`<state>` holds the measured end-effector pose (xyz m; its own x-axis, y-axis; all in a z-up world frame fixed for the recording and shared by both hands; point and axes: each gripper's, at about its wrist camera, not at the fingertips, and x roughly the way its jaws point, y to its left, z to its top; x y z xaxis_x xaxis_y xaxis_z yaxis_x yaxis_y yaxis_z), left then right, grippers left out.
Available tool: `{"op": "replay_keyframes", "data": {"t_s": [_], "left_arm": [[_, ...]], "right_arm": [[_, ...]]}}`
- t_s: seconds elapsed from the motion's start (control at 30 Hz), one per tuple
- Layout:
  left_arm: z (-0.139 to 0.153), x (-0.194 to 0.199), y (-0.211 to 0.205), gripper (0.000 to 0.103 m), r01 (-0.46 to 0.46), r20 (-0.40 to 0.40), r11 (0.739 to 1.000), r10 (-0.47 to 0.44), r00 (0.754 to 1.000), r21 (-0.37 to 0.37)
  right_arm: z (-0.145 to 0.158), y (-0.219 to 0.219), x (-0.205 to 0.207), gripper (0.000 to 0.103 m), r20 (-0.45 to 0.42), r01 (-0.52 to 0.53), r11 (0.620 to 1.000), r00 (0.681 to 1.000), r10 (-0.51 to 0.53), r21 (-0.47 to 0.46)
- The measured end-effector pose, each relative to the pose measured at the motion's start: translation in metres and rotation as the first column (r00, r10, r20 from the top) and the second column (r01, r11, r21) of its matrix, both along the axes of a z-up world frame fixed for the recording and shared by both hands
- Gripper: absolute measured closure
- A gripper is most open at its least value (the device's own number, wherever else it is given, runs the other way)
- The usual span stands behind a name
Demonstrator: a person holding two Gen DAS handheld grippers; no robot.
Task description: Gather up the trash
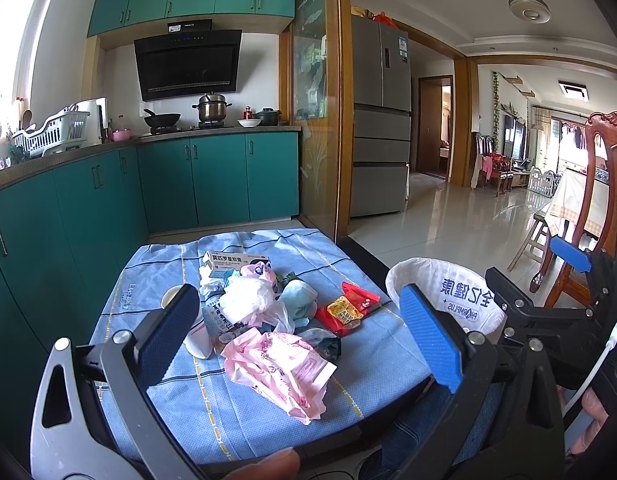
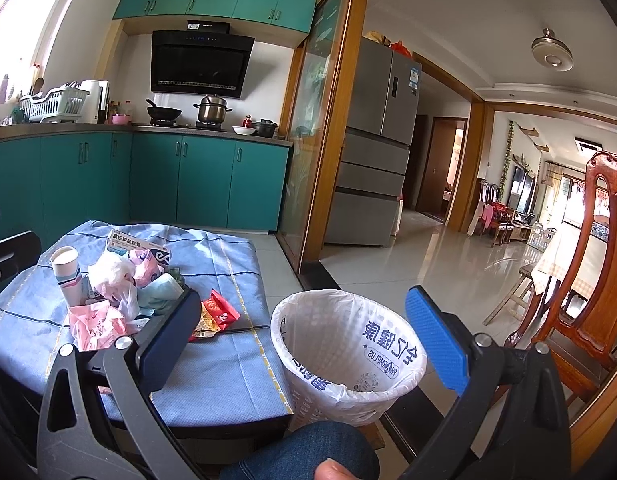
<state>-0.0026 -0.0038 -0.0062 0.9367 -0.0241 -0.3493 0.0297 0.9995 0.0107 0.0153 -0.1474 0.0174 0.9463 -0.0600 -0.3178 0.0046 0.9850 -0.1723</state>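
One low table under a blue checked cloth (image 1: 244, 412). On it: one paper cup (image 2: 66, 276), one medicine box (image 1: 238, 262), one crumpled pink plastic bag (image 1: 280, 372), one white plastic bag (image 1: 248, 300), two red snack wrappers (image 1: 350, 308), and one light-blue wad (image 1: 302, 300). Beside the table, one bin lined with a white bag (image 2: 344, 356). One wooden chair (image 2: 588, 264).

We see both wrist views face the kitchen. Left sits close above the desk (image 1: 212, 412); right is nearer the lined bin (image 2: 348, 360). They share both.
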Motion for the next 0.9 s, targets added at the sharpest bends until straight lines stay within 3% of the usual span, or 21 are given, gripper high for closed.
{"op": "replay_keyframes", "data": {"t_s": [0.9], "left_arm": [[0.0012, 0.0047, 0.0024, 0.003, -0.006, -0.013, 1.000, 0.006, 1.000, -0.001]], "right_arm": [[-0.0011, 0.0030, 0.0045, 0.003, -0.001, 0.013, 1.000, 1.000, -0.013, -0.010]]}}
